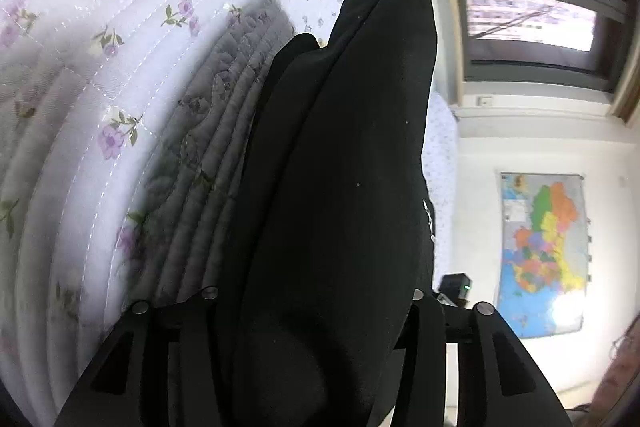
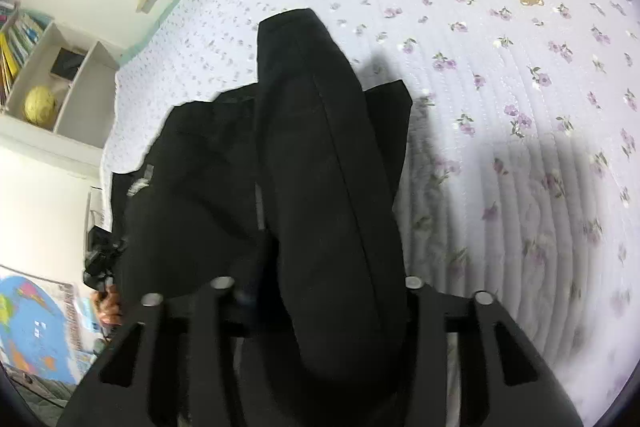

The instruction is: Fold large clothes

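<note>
**Black garment lifted over the bed, mid-fold**

Left wrist view: the black garment (image 1: pixel 340 187) hangs bunched between the left gripper (image 1: pixel 316 311) jaws, clenched on it, above the floral bedspread (image 1: pixel 100 67).

Right wrist view: the right gripper (image 2: pixel 316 303) likewise clamps the cloth. Next, probably lay it flat.

Black garment (image 1: pixel 340 167), plain dark fabric, a few pale lint specks on it. Bunched into long thick folds, hanging lifted above a quilted floral bed. In left wrist view, runs as one tall column from lower frame to a squared-off hem end at top; small white marking on right edge. In right wrist view, same black garment (image 2: pixel 320 167): one narrow seamed length in front, wider crumpled panel spread behind to left.
</note>
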